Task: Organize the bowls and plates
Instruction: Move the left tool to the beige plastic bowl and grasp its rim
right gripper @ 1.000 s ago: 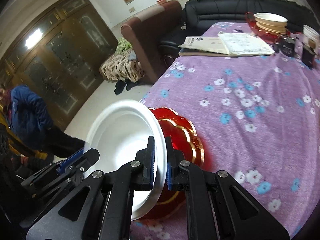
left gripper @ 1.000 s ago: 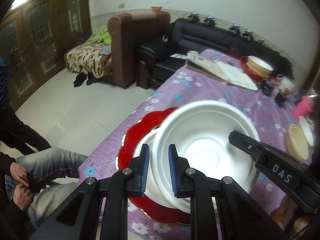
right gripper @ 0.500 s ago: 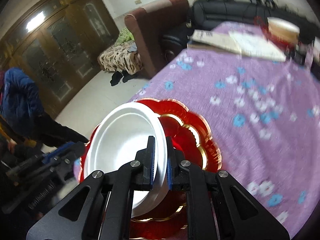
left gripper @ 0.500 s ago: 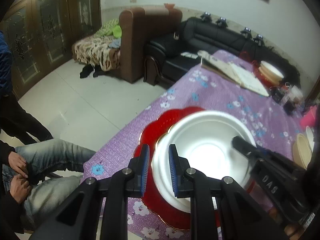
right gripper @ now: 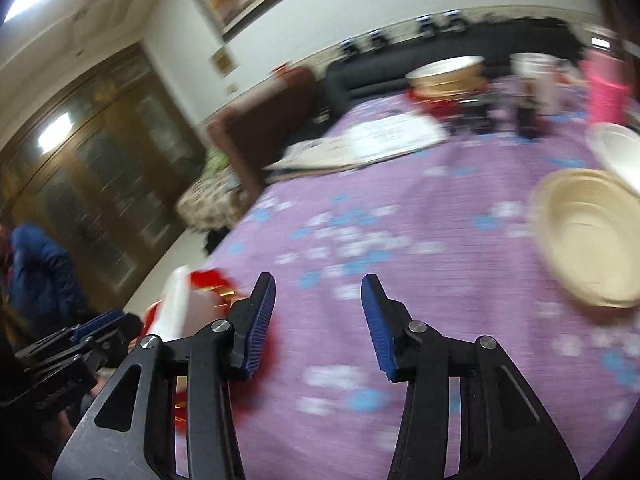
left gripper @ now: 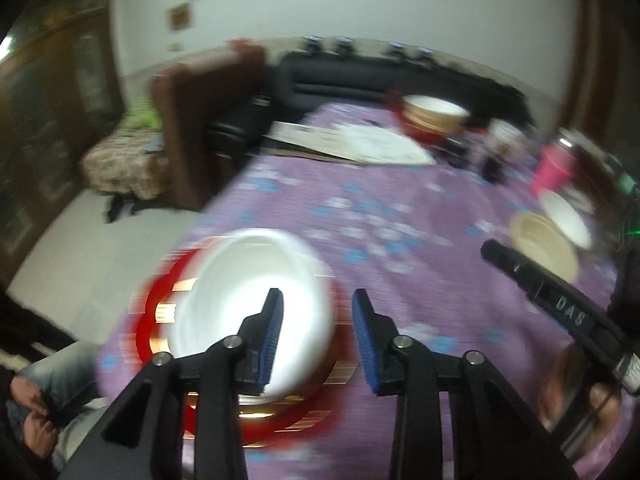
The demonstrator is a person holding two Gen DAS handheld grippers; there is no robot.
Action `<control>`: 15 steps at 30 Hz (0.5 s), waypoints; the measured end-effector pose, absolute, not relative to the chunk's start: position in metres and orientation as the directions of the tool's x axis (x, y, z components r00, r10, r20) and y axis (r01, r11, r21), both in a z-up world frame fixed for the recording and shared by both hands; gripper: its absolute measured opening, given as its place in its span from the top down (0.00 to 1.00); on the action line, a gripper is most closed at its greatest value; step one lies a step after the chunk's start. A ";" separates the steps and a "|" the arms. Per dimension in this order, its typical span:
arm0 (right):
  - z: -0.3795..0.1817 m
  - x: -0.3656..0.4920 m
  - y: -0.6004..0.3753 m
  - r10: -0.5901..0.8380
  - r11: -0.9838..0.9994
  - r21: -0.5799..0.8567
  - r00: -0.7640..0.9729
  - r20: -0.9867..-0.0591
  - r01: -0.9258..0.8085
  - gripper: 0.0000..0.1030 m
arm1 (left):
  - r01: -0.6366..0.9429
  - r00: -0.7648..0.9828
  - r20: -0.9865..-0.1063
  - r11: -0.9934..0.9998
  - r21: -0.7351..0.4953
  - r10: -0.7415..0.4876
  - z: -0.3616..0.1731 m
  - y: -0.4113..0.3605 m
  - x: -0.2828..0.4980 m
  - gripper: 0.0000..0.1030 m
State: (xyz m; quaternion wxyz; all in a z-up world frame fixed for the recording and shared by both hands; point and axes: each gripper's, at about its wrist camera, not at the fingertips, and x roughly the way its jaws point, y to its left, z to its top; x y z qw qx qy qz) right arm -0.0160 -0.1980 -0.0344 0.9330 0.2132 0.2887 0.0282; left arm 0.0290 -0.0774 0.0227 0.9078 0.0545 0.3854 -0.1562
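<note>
A white bowl (left gripper: pixel 248 280) rests on a red and gold plate (left gripper: pixel 156 320) near the table's left edge. My left gripper (left gripper: pixel 318 328) hovers just right of the bowl, its jaws opening with nothing between them. My right gripper (right gripper: pixel 318 320) is also opening and holds nothing; the white bowl (right gripper: pixel 176 304) and red plate (right gripper: pixel 212 280) show at its left. A beige bowl (right gripper: pixel 588 236) and a white bowl (right gripper: pixel 618 152) lie at the right. The right gripper's body (left gripper: pixel 560 304) crosses the left wrist view.
The purple flowered tablecloth (right gripper: pixel 400 240) covers the table. At the far end lie papers (right gripper: pixel 376 140), a stack of bowls on a red dish (left gripper: pixel 432 116), a pink cup (left gripper: pixel 554 168) and dark items. A seated person's knee (left gripper: pixel 56 376) is at the table's left edge. Sofas stand behind.
Both grippers let go of the white bowl, now left on the red plate. Both opened and swung right, away from it, toward the middle of the table.
</note>
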 end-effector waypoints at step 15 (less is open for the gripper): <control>-0.022 -0.107 -0.437 -0.051 0.689 0.586 0.836 -0.547 0.426 0.57 | 0.515 0.448 -0.822 0.853 -0.086 -0.353 0.007 -0.296 0.090 0.46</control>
